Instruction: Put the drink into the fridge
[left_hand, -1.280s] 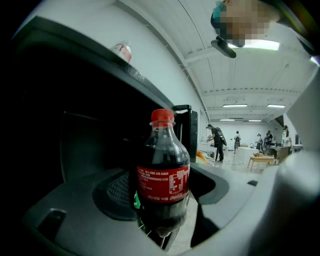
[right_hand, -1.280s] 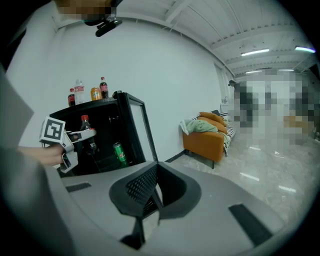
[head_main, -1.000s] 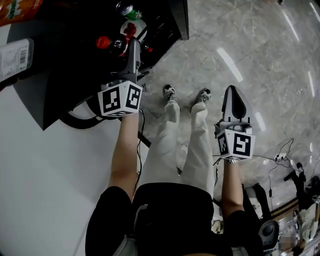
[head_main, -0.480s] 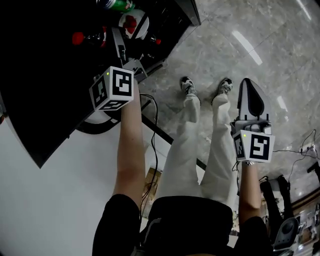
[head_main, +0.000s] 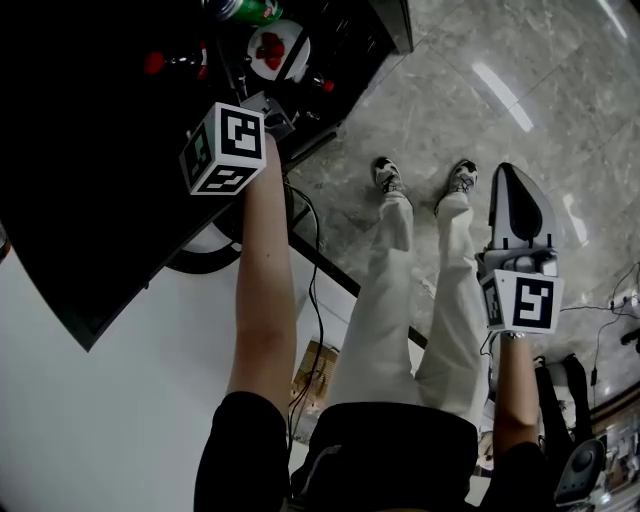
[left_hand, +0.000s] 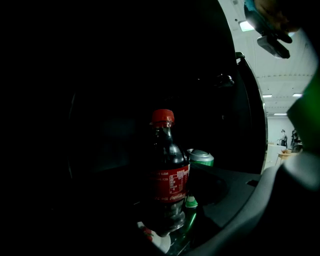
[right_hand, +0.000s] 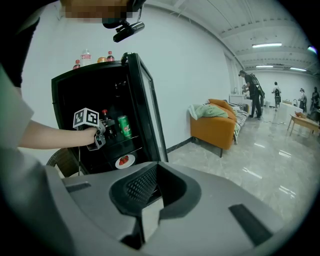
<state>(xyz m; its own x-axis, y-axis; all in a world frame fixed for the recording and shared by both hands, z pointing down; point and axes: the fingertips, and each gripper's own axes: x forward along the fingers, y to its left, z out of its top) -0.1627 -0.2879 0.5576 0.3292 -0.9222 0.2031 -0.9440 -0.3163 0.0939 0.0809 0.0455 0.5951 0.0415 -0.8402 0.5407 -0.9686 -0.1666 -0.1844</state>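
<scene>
While the left gripper is inside the open fridge, it has the cola bottle clamped in wide-spread jaws. The jaws themselves are lost in the dark of the cabinet. The bottle is upright and looks not yet set down: from the left gripper view its base hangs above a plate of strawberries on the lower level.

Right gripper: jaws pinched together, nothing in them, hanging low by the person's leg, well apart from the fridge.

Doing it well, as I judge it:
- keep the bottle vertical
- bring it onto the shelf beside the green can without nudging the can
- let the base sit flat before the jaws part
- then draw straight back out, clear of the red cap

Bottle notes: clear plastic, dark drink up into the neck, red screw cap, red label band round the middle with small white print. Waisted body, likely smooth, so a firm mid-body hold suits it.
</scene>
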